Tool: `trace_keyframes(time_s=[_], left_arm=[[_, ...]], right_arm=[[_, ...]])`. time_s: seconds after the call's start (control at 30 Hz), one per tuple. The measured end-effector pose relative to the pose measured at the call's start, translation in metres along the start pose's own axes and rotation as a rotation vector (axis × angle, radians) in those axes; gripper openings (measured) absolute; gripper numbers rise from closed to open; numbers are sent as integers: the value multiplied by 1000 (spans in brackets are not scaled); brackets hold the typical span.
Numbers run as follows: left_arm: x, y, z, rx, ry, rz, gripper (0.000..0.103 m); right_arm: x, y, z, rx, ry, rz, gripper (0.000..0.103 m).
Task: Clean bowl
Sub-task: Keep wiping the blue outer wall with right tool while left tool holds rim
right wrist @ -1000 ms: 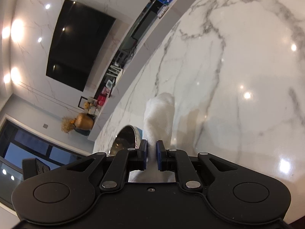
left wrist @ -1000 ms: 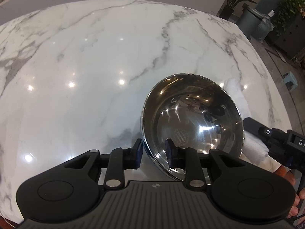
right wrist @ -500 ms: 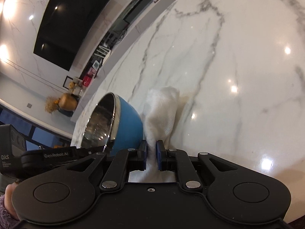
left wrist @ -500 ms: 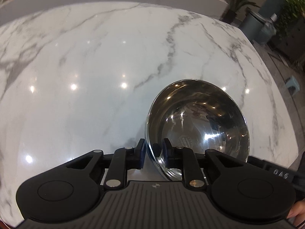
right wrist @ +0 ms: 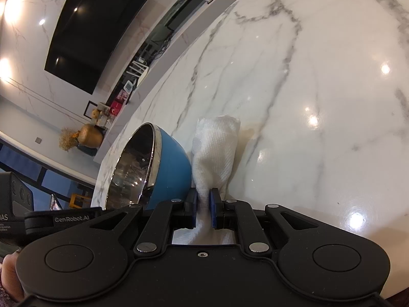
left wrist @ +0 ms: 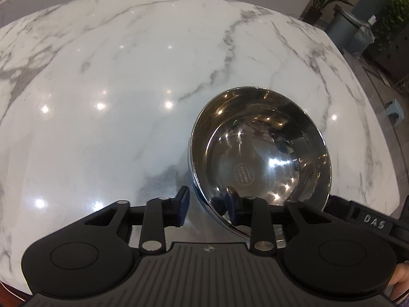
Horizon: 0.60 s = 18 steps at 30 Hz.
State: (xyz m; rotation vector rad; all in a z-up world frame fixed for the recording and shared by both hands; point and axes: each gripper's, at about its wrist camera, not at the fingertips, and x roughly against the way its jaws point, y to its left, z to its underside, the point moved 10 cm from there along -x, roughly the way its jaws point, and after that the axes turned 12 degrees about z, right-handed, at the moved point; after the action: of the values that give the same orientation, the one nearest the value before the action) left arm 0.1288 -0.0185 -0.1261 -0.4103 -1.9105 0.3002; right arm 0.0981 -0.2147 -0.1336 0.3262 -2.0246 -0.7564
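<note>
Steel and blue bowl [left wrist: 258,161]: mirror-bright inside, blue outside, tipped on its side on the marble table [left wrist: 115,97], toward the table's right edge in the left wrist view.
Handling: I judge it light, stiff and slippery; the round wall gives nothing to pinch, so the thin rim is the place to take it.
Left gripper [left wrist: 208,206]: astride the bowl's near rim, one pad outside, one inside; the jaws are closing, and a gap shows at the outer pad, so the grip is not yet firm.
Right gripper [right wrist: 203,211]: clamped tight on a white cloth [right wrist: 214,151], just beside the bowl's blue wall.
Cloth: soft, floppy and light; it stands out past the pads as a rolled wad, good for wiping.
Risk: the bowl may roll or skid on polished marble if the rim slips.
Room: a dark screen [right wrist: 94,30] hangs on the far wall.
</note>
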Motion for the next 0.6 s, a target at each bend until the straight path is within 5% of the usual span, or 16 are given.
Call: trace_keyframes(time_s=[0.6], left_arm=[[3,6,-18,-81,0,-50,13]], right_arm=[[22,12,-35,1,-67,-75,10]])
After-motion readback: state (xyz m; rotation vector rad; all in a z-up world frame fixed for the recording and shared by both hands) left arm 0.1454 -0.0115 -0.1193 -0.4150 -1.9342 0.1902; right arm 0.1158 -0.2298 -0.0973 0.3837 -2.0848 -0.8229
